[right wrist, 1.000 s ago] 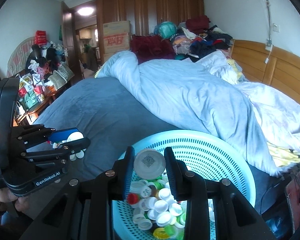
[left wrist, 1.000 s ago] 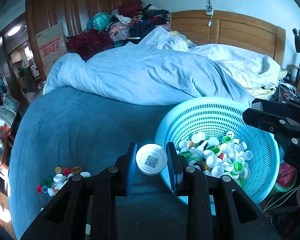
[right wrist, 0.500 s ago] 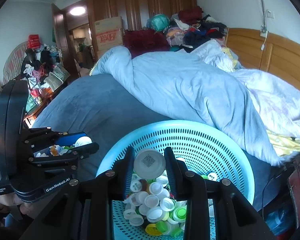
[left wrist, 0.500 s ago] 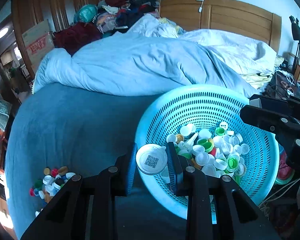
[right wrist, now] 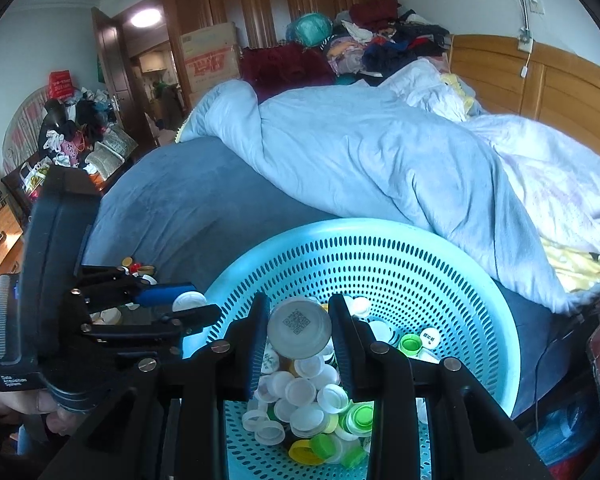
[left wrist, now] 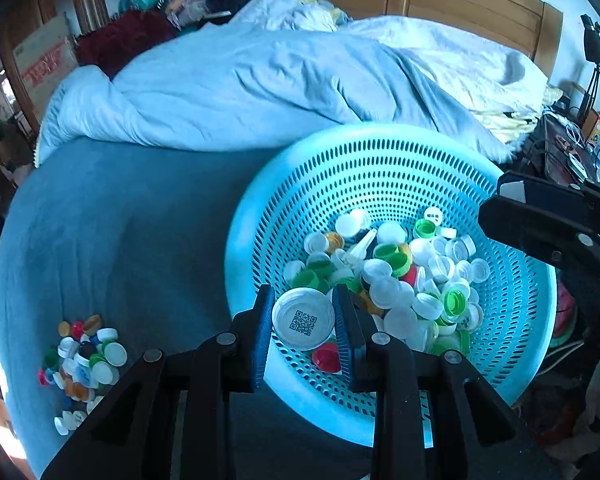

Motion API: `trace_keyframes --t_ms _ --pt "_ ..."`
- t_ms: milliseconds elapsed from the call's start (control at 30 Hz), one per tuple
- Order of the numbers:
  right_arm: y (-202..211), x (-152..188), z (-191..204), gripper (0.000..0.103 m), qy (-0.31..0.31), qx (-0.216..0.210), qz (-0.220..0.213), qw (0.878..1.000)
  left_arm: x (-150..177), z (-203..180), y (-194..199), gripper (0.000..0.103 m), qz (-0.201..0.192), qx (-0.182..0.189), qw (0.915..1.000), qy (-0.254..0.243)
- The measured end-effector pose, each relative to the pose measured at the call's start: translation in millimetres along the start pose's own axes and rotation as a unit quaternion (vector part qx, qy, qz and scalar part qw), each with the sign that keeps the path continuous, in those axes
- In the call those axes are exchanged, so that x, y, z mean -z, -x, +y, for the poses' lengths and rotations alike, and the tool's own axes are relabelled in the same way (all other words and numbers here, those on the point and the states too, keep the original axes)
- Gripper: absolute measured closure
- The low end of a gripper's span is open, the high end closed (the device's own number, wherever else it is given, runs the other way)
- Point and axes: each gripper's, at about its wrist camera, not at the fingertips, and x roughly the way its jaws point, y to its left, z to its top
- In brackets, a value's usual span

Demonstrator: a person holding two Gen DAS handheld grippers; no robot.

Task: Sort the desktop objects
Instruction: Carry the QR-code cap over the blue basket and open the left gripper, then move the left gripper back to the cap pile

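Note:
A light blue perforated basket (left wrist: pixel 384 168) (right wrist: pixel 380 256) sits on the bed and holds many bottle caps (left wrist: pixel 396 272) (right wrist: pixel 308 400). My left gripper (left wrist: pixel 303 324) is shut on a white cap with a QR code (left wrist: pixel 303 322), just over the basket's near rim. My right gripper (right wrist: pixel 299 332) is shut on a grey-white cap with a QR code (right wrist: pixel 299 327), above the caps inside the basket. A loose pile of caps (left wrist: pixel 82 360) lies on the blue blanket to the left. The left gripper also shows in the right wrist view (right wrist: pixel 180 312).
A rumpled pale blue duvet (left wrist: pixel 260 80) lies behind the basket. A wooden headboard (left wrist: pixel 460 4) stands at the back right. A cluttered desk with a lamp (left wrist: pixel 592 64) is at the right. A wardrobe, boxes and clothes (right wrist: pixel 284 40) stand beyond the bed.
My left gripper has carried its cap rightward from over the blanket to over the basket's rim. My right gripper has moved lower into the basket with its cap.

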Motion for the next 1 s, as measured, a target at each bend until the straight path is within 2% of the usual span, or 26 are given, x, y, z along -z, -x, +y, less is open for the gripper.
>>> trace_keyframes --t_ms 267,933,1000 --pt "-4.0 3.7 -2.2 0.069 -0.004 -0.002 0.008 1.000 2.9 -3.2 -5.3 0.078 0.012 0.005 0.9999 -0.003" --pt "-7.7 7.6 -2.8 0.069 -0.007 0.003 0.011 1.000 -0.1 -8.2 -8.9 0.078 0.007 0.006 0.9999 -0.010" --pt "-6.6 7.8 -3.7 0.067 -0.009 0.008 0.008 1.000 0.0 -9.2 -9.6 0.071 0.009 0.011 0.9998 -0.013"
